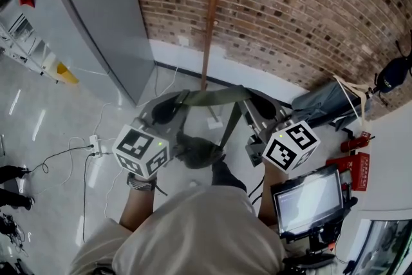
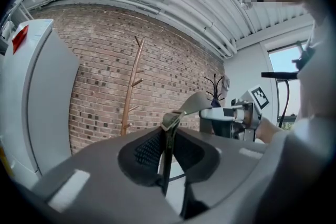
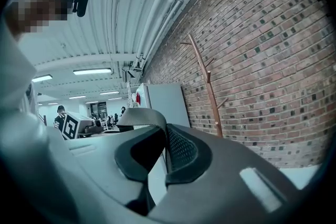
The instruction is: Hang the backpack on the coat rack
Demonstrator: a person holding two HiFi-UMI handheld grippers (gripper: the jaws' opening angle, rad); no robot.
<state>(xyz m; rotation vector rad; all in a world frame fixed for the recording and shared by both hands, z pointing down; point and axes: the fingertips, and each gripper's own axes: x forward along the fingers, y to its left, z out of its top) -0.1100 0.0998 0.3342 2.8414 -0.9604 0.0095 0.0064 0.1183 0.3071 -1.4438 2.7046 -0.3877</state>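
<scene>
Left tongs (image 2: 169,131) and right tongs (image 3: 164,139) each pinch the soft strap (image 1: 212,97), stretched short of the coat rack (image 1: 211,16). The backpack (image 1: 196,152) sags below, limp and likely weighty.

backpack (image 1: 196,151): dark olive, we see it hanging in the air beneath its taut, level strap (image 1: 215,96) | coat rack (image 1: 212,22): wooden, upright at floor's far edge, behind it

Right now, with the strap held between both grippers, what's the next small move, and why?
Probably carry the strap forward and up toward the coat rack: both the left gripper and right gripper clamp it, the backpack hangs below, and the rack's pegs stand apart, ahead.
</scene>
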